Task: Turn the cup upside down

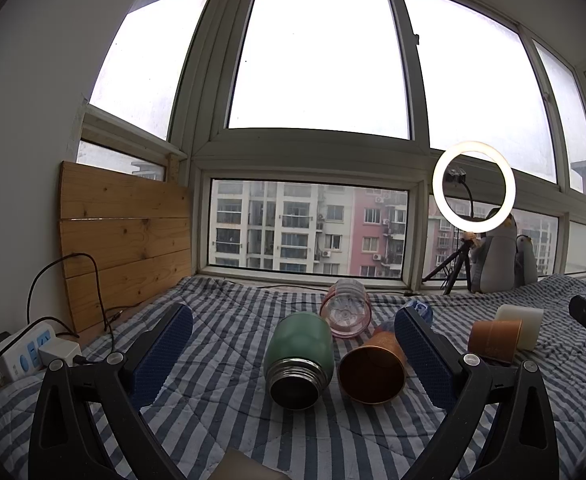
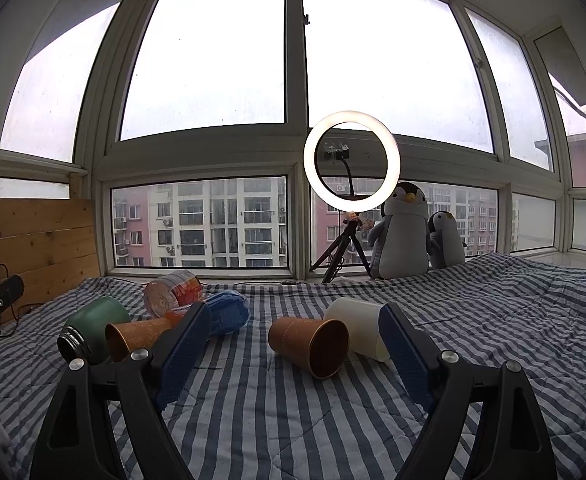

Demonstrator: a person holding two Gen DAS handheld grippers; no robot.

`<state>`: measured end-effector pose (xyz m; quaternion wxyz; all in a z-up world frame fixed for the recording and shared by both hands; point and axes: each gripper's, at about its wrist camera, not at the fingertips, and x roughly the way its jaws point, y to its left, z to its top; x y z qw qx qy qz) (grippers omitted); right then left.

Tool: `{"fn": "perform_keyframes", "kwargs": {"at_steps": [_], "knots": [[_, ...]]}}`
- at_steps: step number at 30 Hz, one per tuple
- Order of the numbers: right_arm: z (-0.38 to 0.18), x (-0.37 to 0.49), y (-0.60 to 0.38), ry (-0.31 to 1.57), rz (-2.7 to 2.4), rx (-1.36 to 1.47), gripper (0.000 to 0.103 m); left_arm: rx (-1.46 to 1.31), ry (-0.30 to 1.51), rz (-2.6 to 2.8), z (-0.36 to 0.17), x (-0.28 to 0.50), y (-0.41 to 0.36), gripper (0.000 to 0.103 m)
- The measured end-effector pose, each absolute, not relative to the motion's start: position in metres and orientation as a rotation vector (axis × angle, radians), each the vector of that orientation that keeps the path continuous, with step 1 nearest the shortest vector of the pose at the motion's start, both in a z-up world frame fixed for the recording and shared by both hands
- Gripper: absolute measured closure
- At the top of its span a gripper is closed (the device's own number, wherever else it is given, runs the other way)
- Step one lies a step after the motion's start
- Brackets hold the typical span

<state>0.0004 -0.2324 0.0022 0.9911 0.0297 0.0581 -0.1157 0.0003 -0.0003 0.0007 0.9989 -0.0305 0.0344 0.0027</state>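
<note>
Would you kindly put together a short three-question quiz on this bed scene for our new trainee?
1. True or false: the green flask stands upright on the striped blanket.
2. Multiple choice: which cup lies nearest between the fingers of the right gripper? A) the cream cup B) the brown paper cup C) the clear pink bottle
3. Fill in: the left gripper has its jaws ____.

Key:
1. False; it lies on its side, its open mouth toward the camera.
2. B; it lies on its side touching the cream cup.
3. Open, holding nothing; the flask and another brown cup lie between the fingers.
</note>
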Motion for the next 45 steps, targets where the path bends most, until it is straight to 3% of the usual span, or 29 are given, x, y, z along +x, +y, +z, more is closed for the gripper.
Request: {"fn": "perform_keyframes", "kwargs": {"at_steps": [45], "knots": [[0.0010, 0.0026, -0.2311, 0.124, -0.235, 0.052, 0.020, -0.059, 0.070, 0.007, -0.0036, 0.0004, 0.0016, 0.001]]}}
